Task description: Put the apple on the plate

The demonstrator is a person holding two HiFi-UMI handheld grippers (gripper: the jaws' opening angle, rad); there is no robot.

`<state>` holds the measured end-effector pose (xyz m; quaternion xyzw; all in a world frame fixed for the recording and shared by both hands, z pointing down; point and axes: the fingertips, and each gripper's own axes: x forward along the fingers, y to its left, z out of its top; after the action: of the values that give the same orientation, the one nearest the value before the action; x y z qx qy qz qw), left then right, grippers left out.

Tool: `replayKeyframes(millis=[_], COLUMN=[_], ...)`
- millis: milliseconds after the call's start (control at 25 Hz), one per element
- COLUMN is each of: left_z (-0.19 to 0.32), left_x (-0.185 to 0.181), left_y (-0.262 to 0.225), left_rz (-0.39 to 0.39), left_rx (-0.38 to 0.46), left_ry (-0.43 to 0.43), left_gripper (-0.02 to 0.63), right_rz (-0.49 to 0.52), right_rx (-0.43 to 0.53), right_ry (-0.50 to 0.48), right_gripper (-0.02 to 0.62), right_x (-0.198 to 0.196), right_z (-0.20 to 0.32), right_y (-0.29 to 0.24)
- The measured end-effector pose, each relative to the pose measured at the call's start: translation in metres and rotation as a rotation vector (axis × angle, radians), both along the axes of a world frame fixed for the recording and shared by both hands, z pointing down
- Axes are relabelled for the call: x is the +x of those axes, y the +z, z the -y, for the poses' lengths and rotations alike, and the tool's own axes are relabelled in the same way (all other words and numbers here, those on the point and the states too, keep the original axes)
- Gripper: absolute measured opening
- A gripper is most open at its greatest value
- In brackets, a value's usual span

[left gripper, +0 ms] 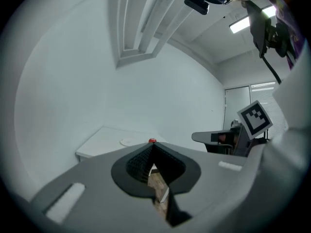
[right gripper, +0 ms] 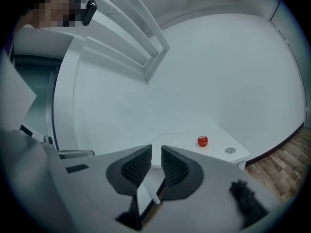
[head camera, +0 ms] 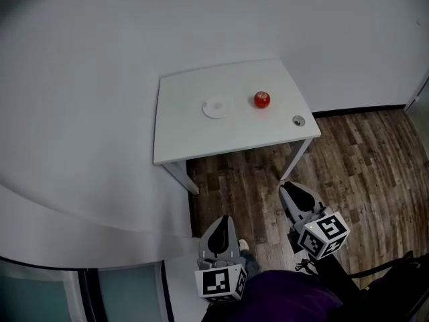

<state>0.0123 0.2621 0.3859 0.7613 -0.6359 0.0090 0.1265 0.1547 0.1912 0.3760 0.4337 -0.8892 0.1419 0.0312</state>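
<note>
Table (head camera: 181,146): one apple (head camera: 262,100), one plate (head camera: 216,106), perhaps one grommet (head camera: 298,120).

You find no words, numbers or brand names to read anywhere. The only markings are black-and-white square code patterns on the left gripper's cube (head camera: 221,282), lower centre, and the right gripper's cube (head camera: 324,233), lower right; neither carries letters.

grey left gripper (head camera: 222,219) and right gripper (head camera: 287,188) with black pads (right gripper: 136,166), marker cubes (head camera: 325,234).
</note>
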Motion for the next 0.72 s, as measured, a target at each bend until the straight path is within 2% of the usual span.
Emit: replayKeyframes(millis=[400, 720], left_z=[0.071, 0.109], left_x=[-0.057, -0.070], left_y=[0.008, 0.020], left_rz=[-0.025, -0.060], left_rx=[-0.003, -0.029], left_ry=[-0.007, -0.018], left_gripper=[0.008, 0.008], right_rz=[-0.014, -0.037], right_rx=[-0.018, -0.044], right_ry=[0.025, 0.016], right_gripper=[0.051, 0.051], right_x=[-0.050, -0.067], right_z=[0.067, 0.108], right_y=[0.009, 0.021])
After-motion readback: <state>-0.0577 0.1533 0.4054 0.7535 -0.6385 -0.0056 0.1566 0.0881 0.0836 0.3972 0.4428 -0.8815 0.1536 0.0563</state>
